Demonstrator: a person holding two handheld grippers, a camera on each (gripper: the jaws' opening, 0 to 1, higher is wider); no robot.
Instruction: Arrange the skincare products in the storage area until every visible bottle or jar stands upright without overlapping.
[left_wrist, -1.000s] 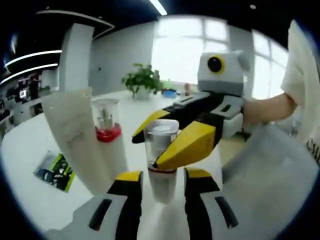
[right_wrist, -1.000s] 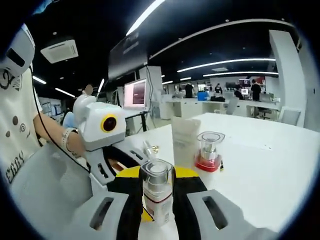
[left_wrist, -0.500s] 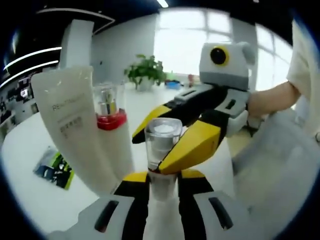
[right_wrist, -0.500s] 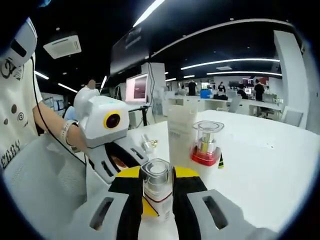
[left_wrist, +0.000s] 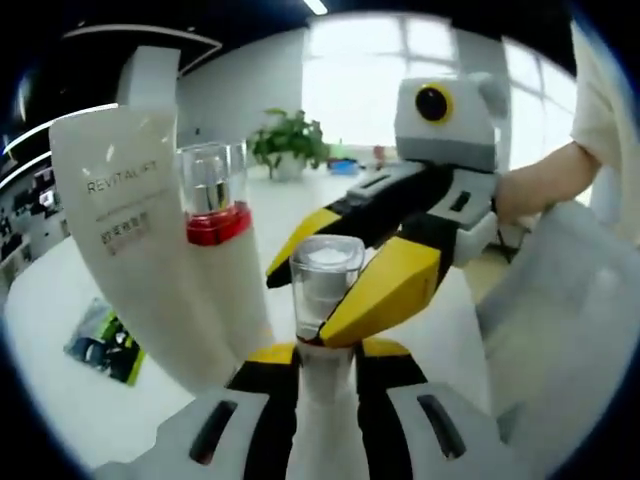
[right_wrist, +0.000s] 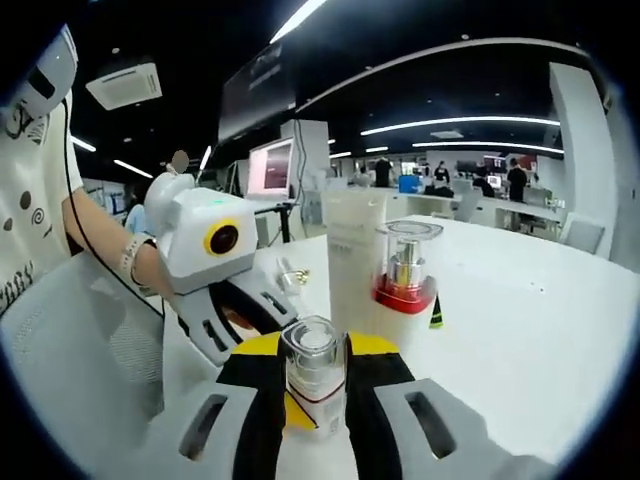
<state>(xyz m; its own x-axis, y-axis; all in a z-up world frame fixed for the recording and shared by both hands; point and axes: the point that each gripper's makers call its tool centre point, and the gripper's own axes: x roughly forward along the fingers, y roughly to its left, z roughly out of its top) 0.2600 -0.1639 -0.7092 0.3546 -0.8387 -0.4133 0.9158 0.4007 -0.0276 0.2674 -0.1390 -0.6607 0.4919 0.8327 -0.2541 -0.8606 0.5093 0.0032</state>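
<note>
Both of your tongs grip the same small clear-capped bottle (left_wrist: 324, 285), which stands upright at the centre of each view. In the left gripper view your left tongs (left_wrist: 325, 365) are clenched on the bottle's lower body at the bottom centre, while your right tongs (left_wrist: 345, 275) reach in from the upper right and clamp the bottle just under its cap. In the right gripper view your right tongs (right_wrist: 315, 385) hold the bottle (right_wrist: 313, 375) at the bottom centre, and your left tongs (right_wrist: 240, 325) come in from the left, touching the bottle's base.

Against a second ago, your left tongs have narrowed from a clear gap onto the bottle. The white tube (left_wrist: 150, 250) and the red-collared bottle (left_wrist: 213, 195) in the left of the left gripper view loom larger and nearer than before; in the right gripper view the same tube (right_wrist: 352, 255) and bottle (right_wrist: 404, 268) also sit closer, just right of centre.

The white tabletop (right_wrist: 520, 320) runs to the right of the right gripper view. A green-and-black packet (left_wrist: 105, 345) lies flat at the lower left of the left gripper view, and a potted plant (left_wrist: 288, 155) stands before bright windows at the top centre. In the right gripper view, ceiling strip lights and a lit monitor (right_wrist: 270, 168) mark an open office.
</note>
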